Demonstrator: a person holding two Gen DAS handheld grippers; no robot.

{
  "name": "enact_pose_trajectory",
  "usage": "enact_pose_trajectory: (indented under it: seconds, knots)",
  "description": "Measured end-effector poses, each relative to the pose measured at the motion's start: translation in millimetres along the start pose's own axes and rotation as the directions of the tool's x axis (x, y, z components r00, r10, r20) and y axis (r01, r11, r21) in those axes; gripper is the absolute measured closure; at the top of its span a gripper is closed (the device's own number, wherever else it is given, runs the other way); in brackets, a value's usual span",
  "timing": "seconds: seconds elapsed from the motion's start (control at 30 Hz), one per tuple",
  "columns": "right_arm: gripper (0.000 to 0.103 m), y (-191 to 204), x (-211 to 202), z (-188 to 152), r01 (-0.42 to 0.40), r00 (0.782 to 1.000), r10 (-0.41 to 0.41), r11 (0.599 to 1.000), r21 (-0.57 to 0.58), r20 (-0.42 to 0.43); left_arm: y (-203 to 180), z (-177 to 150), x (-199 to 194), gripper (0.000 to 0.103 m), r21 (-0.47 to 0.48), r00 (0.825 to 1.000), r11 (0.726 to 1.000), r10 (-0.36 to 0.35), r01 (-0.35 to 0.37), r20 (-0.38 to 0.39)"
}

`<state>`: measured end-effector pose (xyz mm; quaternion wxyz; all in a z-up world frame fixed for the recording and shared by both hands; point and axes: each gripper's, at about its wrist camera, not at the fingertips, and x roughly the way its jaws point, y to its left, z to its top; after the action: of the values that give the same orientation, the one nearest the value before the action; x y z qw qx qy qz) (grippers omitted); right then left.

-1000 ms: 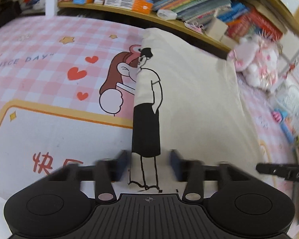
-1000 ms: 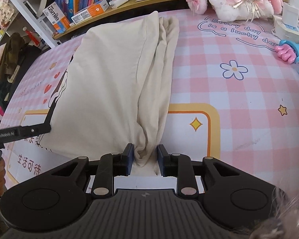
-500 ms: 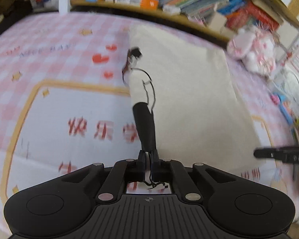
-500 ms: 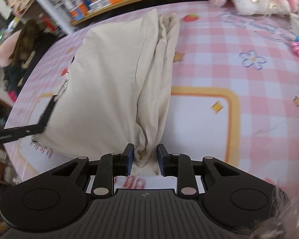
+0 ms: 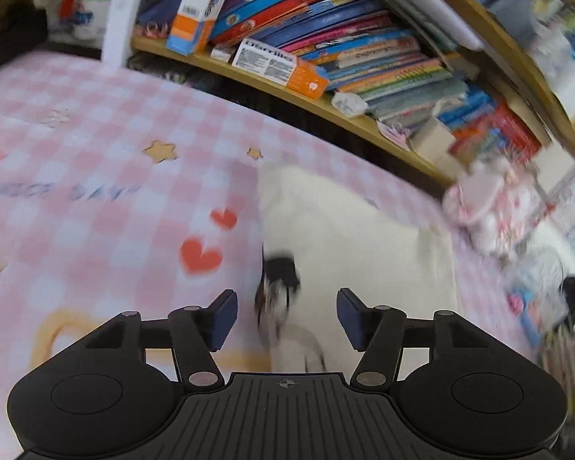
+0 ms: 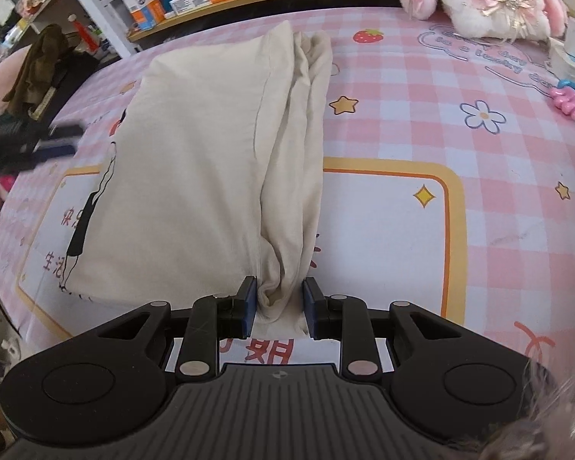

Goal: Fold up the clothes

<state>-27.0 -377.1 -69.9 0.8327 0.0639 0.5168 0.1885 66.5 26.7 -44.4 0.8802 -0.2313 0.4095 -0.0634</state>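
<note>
Pinning the bunched near edge of the shirt [image 6: 195, 161] with my right tongs [image 6: 279, 303] keeps it anchored flat on the bench [image 6: 460, 122]. My left tongs [image 5: 286, 320] are opening, pads clear of the printed edge, letting that side settle.

R claw [image 6: 280, 303] pinching cream shirt [image 6: 195, 161], pink tablecloth [image 6: 421, 88]

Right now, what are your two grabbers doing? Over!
Left gripper opening, nothing pinched. Right gripper clamped on cream shirt bunched edge. Nothing blocking.
</note>
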Motion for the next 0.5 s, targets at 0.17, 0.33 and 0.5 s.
enact_pose_trajectory:
  seconds: [0.17,0.33,0.5]
  knots:
    - [0.079,6,1,0,0.051,0.999,-0.051,0.998,0.031,0.0,18,37,55,0.045,-0.093,0.995,0.991,-0.102,0.1,-0.018]
    - [0.078,9,2,1,0.085,0.996,-0.085,0.993,0.086,-0.003,34,58,91,0.047,-0.142,0.985,0.977,-0.168,0.16,-0.044]
    - [0.078,11,1,-3,0.112,0.993,-0.115,0.984,0.141,0.016,46,69,106,0.053,-0.279,0.973,0.936,-0.23,0.215,-0.024]
